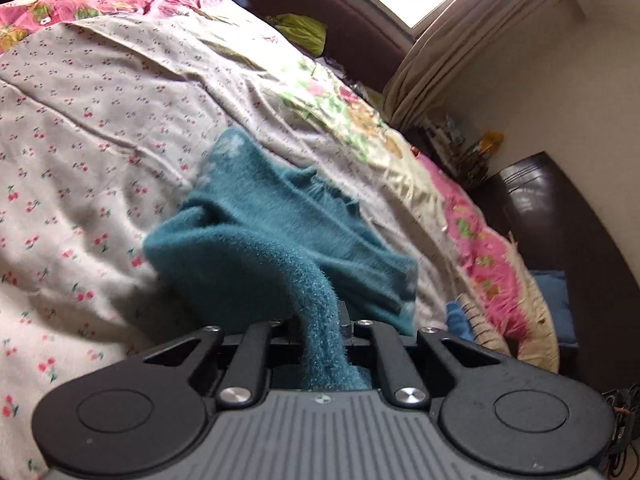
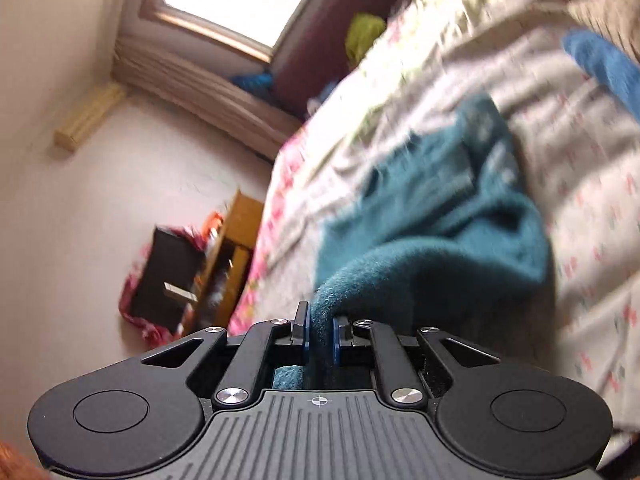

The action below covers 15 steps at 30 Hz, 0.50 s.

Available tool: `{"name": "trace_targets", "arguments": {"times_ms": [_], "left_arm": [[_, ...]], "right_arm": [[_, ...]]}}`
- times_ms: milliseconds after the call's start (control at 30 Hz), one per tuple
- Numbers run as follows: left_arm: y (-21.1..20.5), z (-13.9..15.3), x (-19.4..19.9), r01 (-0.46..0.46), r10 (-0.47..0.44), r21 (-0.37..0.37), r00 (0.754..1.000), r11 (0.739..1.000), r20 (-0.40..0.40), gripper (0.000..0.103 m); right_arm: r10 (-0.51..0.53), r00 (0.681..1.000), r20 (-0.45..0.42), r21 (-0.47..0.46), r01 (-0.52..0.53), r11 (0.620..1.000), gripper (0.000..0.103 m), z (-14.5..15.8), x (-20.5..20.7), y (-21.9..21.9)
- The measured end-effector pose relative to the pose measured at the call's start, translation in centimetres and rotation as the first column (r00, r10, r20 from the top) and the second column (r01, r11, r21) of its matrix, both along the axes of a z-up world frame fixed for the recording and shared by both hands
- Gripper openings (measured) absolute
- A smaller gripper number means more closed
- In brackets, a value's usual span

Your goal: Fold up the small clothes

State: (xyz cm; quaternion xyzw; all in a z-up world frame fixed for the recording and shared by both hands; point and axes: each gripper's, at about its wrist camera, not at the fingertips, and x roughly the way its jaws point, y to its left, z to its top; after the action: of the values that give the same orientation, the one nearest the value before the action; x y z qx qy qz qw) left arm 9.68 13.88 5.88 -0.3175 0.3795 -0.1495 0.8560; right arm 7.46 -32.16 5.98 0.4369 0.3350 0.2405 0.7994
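Note:
A small fuzzy teal sweater [image 1: 276, 220] lies bunched on the floral bedspread [image 1: 100, 140]. My left gripper [image 1: 320, 320] is shut on a thick fold of the sweater, which runs back between the jaws and hides the fingertips. In the right wrist view the same teal sweater [image 2: 448, 208] hangs lifted and blurred over the bed. My right gripper [image 2: 320, 328] is shut on another edge of it, pinched between the blue pads [image 2: 306, 332].
The bedspread [image 2: 580, 220] has a pink flowered border. A blue cloth [image 2: 604, 64] lies farther up the bed. A green cloth [image 1: 300, 30] sits by the dark headboard. A dark leather seat [image 1: 540, 208] and a wooden shelf [image 2: 236, 248] stand beside the bed.

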Motion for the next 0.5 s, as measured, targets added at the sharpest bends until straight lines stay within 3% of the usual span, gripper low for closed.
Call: {"name": "trace_targets", "arguments": {"times_ms": [133,233,367,500], "left_arm": [[-0.1,1.1,4.8,-0.034,0.038,-0.061,0.997,0.998,0.065,0.022],[0.2,0.3,9.1,-0.095,0.101,-0.089,0.993,0.991,0.064,0.022],[0.6,-2.2,14.5,-0.197,0.199,-0.038,0.979,0.98,0.052,0.022],[0.5,-6.3,18.6,-0.256,0.257,0.052,0.966,0.965,-0.018,0.025]], "right_arm": [[-0.104,0.994,-0.021,0.074,0.105,0.992,0.011,-0.5,5.8,-1.1],[-0.201,0.977,-0.072,0.077,0.206,0.975,0.011,-1.9,10.4,-1.7],[-0.317,0.936,-0.152,0.033,0.325,0.945,0.011,-5.7,15.9,-2.2],[-0.339,0.916,-0.216,0.026,0.353,0.935,0.015,-9.1,19.3,-2.4]]}}
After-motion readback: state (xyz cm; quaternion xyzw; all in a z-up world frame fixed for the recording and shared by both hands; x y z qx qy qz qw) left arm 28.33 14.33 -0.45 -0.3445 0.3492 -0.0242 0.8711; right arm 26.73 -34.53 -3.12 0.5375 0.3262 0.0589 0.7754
